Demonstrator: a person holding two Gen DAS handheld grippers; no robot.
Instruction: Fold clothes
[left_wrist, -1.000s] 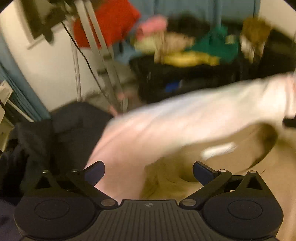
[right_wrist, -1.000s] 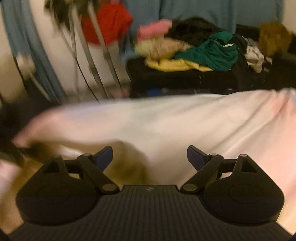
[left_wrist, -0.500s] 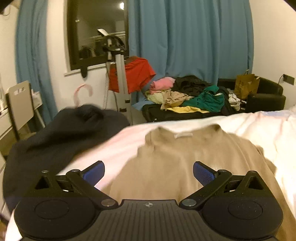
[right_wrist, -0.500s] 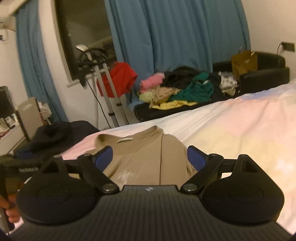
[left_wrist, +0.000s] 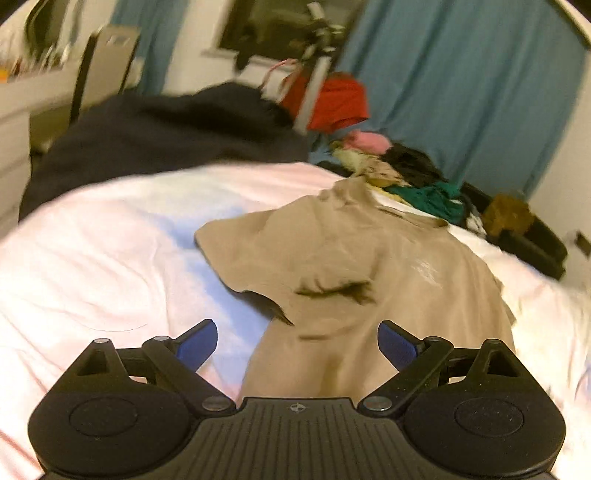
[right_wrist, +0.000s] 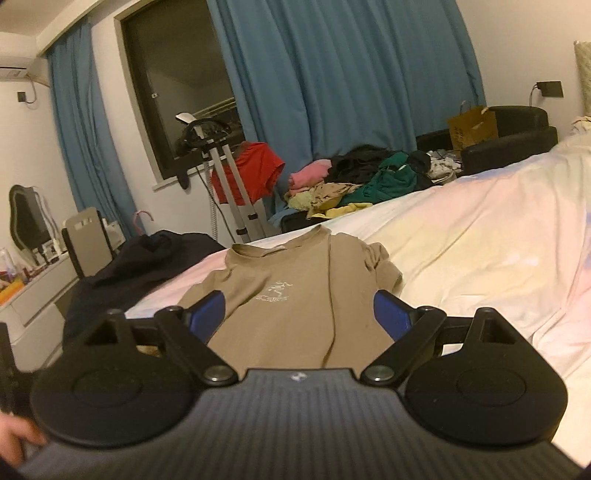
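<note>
Now | tan shirt flat ahead (on bed) | both grippers spread, empty

My left tool jaws spread wide, gripping nothing. My right tool same: wide, nothing between fingers.

Tan T-shirt spread flat on pale bedsheet, collar pointing away, white print on chest. Right gripper above its hem, blue-padded jaws spread wide, gripping nothing.
</note>
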